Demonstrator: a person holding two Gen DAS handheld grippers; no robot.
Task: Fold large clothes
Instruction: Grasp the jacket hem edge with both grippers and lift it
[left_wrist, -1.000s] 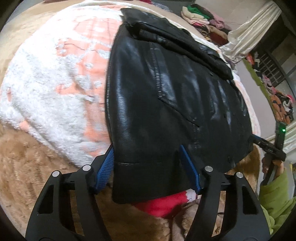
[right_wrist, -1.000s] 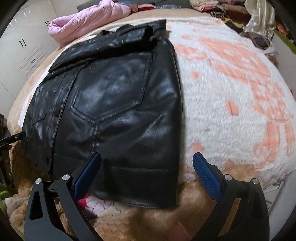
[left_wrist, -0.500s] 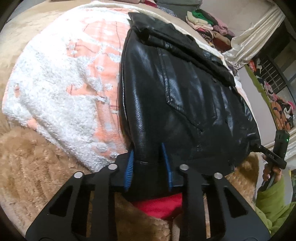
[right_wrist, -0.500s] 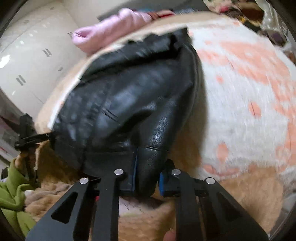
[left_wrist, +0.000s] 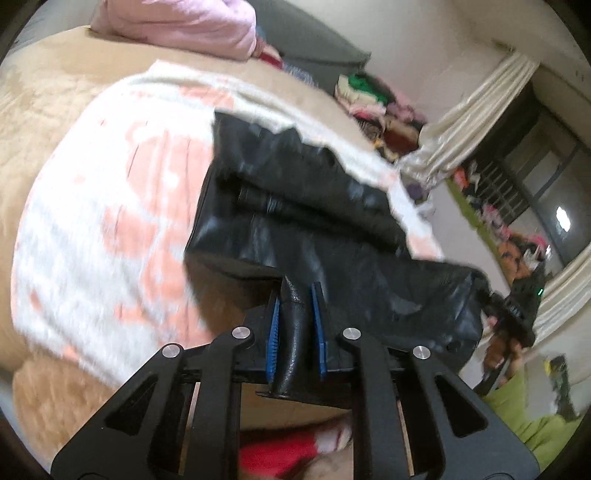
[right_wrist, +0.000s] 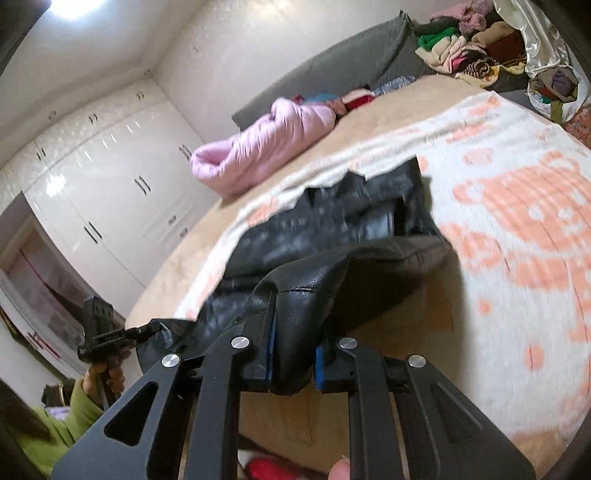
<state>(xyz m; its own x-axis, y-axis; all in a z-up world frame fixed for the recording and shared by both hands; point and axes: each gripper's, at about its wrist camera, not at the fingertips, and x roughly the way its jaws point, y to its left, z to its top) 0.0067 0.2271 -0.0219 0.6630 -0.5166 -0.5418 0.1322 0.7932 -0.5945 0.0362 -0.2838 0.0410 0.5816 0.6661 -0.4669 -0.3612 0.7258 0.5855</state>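
jacket hem (left_wrist: 291, 325) now lifted, blanket (left_wrist: 92, 221) beneath

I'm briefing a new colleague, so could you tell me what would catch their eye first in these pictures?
First, the black leather jacket, lifted off the white-and-peach blanket by its near edge, which the left gripper and right gripper both pinch. Then the pink puffy coat at the bed's far side.

Each gripper is a black frame with triangular cut-outs and four round silver screw heads just behind its fingers. The left gripper (left_wrist: 295, 325) has two blue ribbed pads; the right gripper (right_wrist: 293, 354) has the same blue pads. On the far right gripper (left_wrist: 517, 310) a small green light glows, above a bare hand (left_wrist: 502, 345) and lime-green sleeve (left_wrist: 532, 432).
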